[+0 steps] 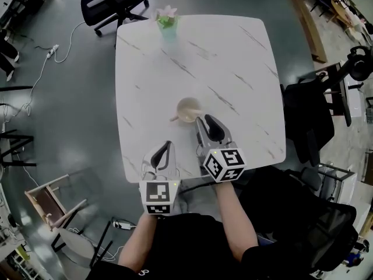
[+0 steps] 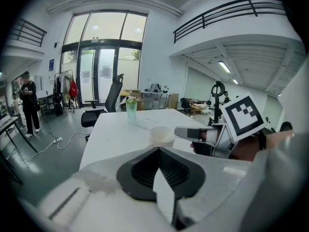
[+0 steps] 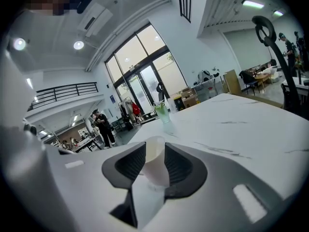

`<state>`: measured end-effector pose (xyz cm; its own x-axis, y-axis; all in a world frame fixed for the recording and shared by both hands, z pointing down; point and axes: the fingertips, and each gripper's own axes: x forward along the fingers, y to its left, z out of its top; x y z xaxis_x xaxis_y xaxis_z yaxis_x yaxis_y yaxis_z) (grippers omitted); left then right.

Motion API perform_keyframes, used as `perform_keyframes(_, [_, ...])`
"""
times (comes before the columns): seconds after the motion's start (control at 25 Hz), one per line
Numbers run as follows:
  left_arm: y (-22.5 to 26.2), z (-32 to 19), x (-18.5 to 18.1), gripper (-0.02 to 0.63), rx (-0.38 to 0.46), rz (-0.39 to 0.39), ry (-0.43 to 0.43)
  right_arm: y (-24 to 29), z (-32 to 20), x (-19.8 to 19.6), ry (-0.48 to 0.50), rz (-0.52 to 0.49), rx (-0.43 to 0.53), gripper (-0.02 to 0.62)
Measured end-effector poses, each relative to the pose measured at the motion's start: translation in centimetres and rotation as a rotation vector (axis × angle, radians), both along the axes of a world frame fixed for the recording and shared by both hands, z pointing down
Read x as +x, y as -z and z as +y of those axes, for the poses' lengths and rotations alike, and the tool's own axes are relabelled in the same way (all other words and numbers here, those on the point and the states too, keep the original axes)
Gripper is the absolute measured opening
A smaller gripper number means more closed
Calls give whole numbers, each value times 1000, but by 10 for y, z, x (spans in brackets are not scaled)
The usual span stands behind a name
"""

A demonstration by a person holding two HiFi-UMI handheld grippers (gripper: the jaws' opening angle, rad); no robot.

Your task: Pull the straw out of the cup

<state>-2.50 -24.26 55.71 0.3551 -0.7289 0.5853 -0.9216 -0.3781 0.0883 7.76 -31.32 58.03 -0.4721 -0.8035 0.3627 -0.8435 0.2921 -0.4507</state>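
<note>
Nearly within reach: a pale, paper-looking cup stands upright near the middle of the white marble counter, a little toward the person's edge. What appears to be the straw shows as a short tan stub jutting past the rim toward 8 o'clock. The right tongs sit just beside the cup at its 5 o'clock, spread wide and released. Their own view frames the cup in the gap ahead of the pads, which do not press on it. The left tongs hang at the cup's 7 o'clock, near the counter's front edge, tips drawn together on nothing. Both cup and straw look very light. The cup's thin wall would likely dent under a hard squeeze, or the cup would skate on the smooth stone, so a gentle hold low on its body seems the way to steady it. The straw looks slim, smooth and easily crushed. Its exposed end beyond the rim is the natural place to pinch, firmly enough not to slip, with the pull following its own lean. A small green vase with a flower stands at the counter's far edge, at 12 o'clock.
</note>
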Motion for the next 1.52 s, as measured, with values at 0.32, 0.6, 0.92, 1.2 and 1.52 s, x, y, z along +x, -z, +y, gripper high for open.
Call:
perform_keyframes(0.32, [-7,-4,-12,2,-16,-11,30,-12,-12,1,-10,11,-12,124])
perform_keyframes(0.6, [-2,-6,-22,0,-7,-22,54,-8,-18,-3,6,46,18,77])
perform_keyframes(0.92, [11,0,-26,2,20,-24,55,10,-17,-4,8,87,65,49])
perform_keyframes(1.2, [32,2,-29,0,72,-10,57,53,-5,-7,25,113,151,49])
perform_keyframes(1.52, [63,6,-30,0,154,9,49,107,20,-11,50,149,258,48])
